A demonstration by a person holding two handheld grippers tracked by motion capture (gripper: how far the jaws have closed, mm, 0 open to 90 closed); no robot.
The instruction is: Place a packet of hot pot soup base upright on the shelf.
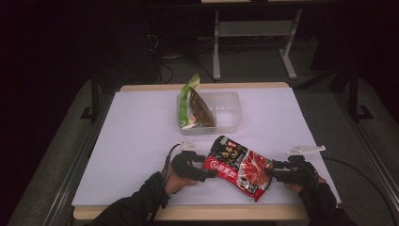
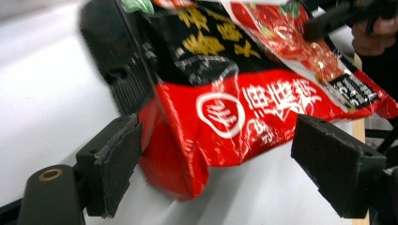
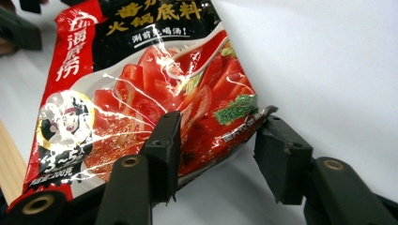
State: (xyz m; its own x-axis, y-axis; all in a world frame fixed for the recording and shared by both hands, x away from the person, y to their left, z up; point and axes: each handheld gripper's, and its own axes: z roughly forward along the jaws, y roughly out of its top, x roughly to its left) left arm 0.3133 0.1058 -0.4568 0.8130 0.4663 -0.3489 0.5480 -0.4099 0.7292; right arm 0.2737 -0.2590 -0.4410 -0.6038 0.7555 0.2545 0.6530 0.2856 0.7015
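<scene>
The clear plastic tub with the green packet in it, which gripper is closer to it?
Left. The left gripper sits just below the clear tub, slightly left of it, beside the red packet. The right gripper is farther off, below and to the tub's right.

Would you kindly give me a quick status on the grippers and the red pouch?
Left gripper open, pouch end between its fingers. Right gripper astride the other end, grip unclear. Tray beyond with two packets, nothing blocking.

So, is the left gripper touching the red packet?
Cannot tell. In the left gripper view the left gripper stands open around the red packet: one pad is plainly clear of it, but the other lines up with its crumpled edge, contact unclear.
</scene>
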